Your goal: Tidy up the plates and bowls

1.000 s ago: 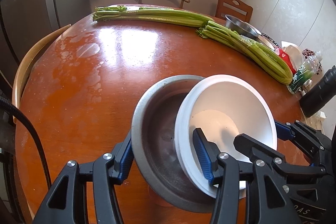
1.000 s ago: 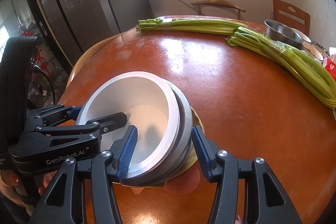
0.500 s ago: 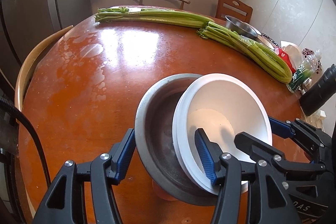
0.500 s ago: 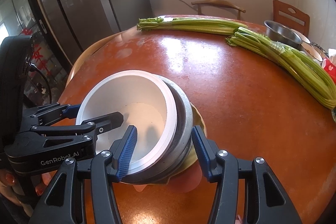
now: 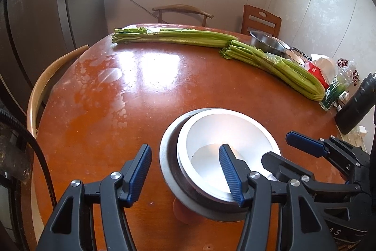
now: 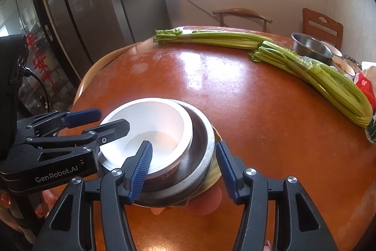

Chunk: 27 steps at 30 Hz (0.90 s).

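A white bowl (image 5: 225, 131) sits nested inside a grey metal bowl (image 5: 169, 161) at the near edge of the round wooden table (image 5: 164, 86). In the right wrist view the white bowl (image 6: 150, 117) rests in the metal bowl (image 6: 202, 152), which sits on a yellowish plate (image 6: 215, 177). My left gripper (image 5: 185, 171) is open, its jaws straddling the bowls' left rims. My right gripper (image 6: 184, 168) is open, its jaws astride the bowls' near right rims; it also shows in the left wrist view (image 5: 289, 149).
Two long celery bunches (image 5: 270, 62) lie across the far side of the table. A steel bowl (image 5: 268, 44), bags, a plastic bottle and a dark bottle (image 5: 357, 107) crowd the right edge. Chairs (image 5: 47, 84) ring the table; a fridge stands at the left.
The white bowl has dropped from tilted to level inside the metal bowl. Both grippers have lifted and drawn back a little, the left one no longer gripping the metal bowl's rim.
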{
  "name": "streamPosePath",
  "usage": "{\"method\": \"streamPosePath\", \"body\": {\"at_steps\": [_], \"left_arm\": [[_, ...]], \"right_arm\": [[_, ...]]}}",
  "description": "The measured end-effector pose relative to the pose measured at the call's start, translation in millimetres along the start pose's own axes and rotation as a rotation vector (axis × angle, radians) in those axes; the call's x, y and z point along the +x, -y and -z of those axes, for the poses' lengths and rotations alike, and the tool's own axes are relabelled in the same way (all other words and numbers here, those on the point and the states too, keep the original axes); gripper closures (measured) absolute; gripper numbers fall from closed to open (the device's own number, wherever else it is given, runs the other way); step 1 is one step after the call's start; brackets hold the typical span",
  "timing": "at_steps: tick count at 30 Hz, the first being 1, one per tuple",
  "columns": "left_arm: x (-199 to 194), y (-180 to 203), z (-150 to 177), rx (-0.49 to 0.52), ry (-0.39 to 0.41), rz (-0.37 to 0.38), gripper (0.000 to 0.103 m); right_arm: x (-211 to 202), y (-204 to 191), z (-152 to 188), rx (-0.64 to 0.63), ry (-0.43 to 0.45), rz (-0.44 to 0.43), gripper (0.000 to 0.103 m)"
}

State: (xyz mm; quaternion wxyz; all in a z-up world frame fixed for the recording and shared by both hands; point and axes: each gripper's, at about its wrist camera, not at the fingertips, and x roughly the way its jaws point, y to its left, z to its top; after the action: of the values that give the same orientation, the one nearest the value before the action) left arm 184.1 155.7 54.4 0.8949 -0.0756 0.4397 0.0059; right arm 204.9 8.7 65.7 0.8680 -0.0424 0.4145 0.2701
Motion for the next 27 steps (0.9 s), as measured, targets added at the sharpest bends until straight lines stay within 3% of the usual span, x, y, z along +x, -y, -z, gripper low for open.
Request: {"method": "streamPosePath", "body": {"at_steps": [6, 13, 27], "left_arm": [[-23, 6, 5, 0.013, 0.055, -0.031, 0.044], [-64, 26, 21, 0.040, 0.140, -0.079, 0.039], [-119, 74, 92, 0.011, 0.233, -0.104, 0.028]], "right_arm": [[-19, 0, 2, 0.008, 0.042, 0.032, 0.045], [-63, -1, 16, 0.003, 0.150, 0.107, 0.040], [-144, -1, 88, -0.026, 0.263, 0.154, 0.033]]}}
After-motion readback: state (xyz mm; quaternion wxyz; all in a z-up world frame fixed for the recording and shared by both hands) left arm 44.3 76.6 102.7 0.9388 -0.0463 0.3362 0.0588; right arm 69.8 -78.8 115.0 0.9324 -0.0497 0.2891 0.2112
